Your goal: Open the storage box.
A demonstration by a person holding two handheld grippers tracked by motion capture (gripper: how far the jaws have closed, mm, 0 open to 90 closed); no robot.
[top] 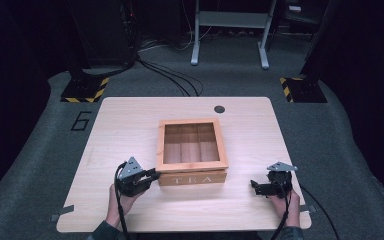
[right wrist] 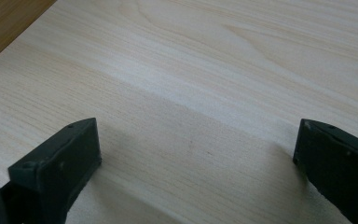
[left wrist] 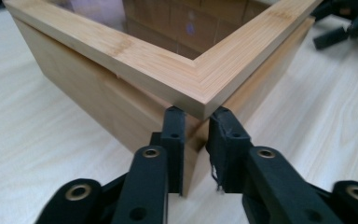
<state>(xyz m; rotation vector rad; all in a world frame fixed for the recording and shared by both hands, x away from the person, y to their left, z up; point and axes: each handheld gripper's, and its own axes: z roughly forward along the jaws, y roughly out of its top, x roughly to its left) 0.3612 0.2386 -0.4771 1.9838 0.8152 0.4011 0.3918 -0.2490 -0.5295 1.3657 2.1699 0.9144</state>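
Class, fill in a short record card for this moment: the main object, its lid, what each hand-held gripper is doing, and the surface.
Main object: wooden tea box, lettered TEA on its front
Lid: window lid, slightly raised at the near-left corner
Inside: dividers seen through the window; contents cannot be told
Left hand-held gripper: jaws close together at the box's near-left corner, just under the lid edge; contact unclear
Right hand-held gripper: jaws wide apart, holding nothing, right of the box
Surface: light wood table
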